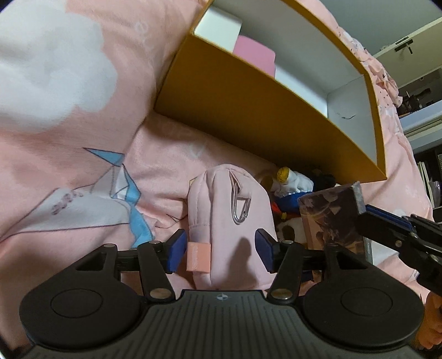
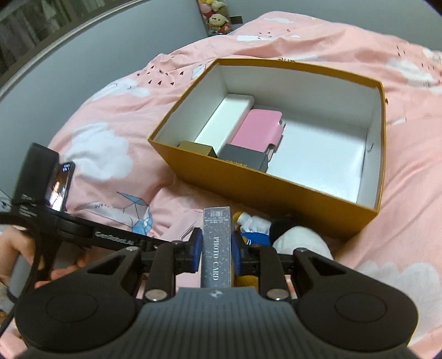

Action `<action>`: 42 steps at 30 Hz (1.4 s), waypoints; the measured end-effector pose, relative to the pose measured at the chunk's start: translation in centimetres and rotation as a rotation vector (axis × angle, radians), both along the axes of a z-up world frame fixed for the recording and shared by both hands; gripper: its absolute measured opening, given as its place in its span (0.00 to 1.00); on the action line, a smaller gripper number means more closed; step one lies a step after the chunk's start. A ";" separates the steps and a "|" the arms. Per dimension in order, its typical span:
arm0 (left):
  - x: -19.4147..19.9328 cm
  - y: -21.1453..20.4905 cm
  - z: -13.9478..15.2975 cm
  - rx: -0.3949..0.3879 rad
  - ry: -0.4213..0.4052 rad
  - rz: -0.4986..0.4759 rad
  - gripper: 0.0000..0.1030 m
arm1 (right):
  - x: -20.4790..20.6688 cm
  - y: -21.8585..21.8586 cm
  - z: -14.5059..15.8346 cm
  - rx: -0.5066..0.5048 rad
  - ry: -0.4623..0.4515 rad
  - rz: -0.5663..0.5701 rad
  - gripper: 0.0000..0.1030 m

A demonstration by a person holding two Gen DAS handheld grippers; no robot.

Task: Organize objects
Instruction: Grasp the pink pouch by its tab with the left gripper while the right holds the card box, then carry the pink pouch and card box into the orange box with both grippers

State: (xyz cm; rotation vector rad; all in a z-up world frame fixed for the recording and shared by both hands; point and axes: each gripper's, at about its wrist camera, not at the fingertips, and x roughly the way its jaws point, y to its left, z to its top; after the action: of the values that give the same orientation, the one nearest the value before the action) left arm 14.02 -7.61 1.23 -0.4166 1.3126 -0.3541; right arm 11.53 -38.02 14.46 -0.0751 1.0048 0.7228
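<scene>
The right gripper point(image 2: 215, 252) clenches a grey glittery "PHOTO CARD" box point(image 2: 216, 245) (held upright) near the open mustard cardboard box point(image 2: 265, 190); the left gripper point(image 1: 219, 248) stands released around a pale pink fabric pouch point(image 1: 229, 221) on the bed.

Bedroom, pink duvet point(image 2: 359, 41), plush toys point(image 2: 218, 19)

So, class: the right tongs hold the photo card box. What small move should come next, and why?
Probably carry the photo card box, clamped in the right tongs, forward over the orange box toward its bare white floor on the right. Other small boxes already fill its left side, so that space looks free.
</scene>
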 end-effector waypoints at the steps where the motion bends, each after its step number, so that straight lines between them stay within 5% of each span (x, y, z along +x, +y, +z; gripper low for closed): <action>1: 0.2 -0.1 -0.3 0.001 0.008 0.000 0.63 | 0.2 -0.2 -0.1 0.008 0.009 -0.005 0.23; 3: 0.7 -0.4 -0.8 0.016 0.024 0.002 0.63 | 0.3 -0.8 -0.2 0.014 0.013 -0.023 0.22; 5: 1.0 -0.7 -1.2 0.018 0.034 -0.003 0.63 | 0.5 -1.3 -0.4 -0.033 -0.004 -0.058 0.00; 7: 1.1 -0.9 -1.3 0.013 0.039 -0.006 0.54 | 0.7 -1.6 -1.2 -0.098 -0.027 -0.090 0.01; 10: 1.1 -1.0 -1.2 0.024 0.034 -0.007 0.46 | 1.3 -2.5 -2.7 -0.023 0.074 -0.101 0.01; 16: 0.4 -1.3 0.2 0.047 -0.014 -0.020 0.30 | 1.4 -3.0 -2.6 0.030 0.103 -0.126 0.13; 21: -0.6 -2.0 2.0 0.082 -0.083 -0.055 0.25 | 0.6 -2.5 -1.4 0.057 0.089 -0.097 0.51; 28: -1.8 -1.2 4.1 0.083 -0.150 -0.051 0.23 | 0.1 -0.3 -3.4 -0.043 0.115 -0.053 0.56; 42: -2.1 -0.3 6.3 0.048 -0.222 -0.030 0.23 | 0.7 0.6 -4.7 -0.050 0.134 -0.064 0.58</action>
State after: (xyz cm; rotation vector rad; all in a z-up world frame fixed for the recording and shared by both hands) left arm 11.89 -7.93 7.50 -0.3082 1.1097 -0.3821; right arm 12.20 -37.39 9.76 -0.0383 1.1485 0.6501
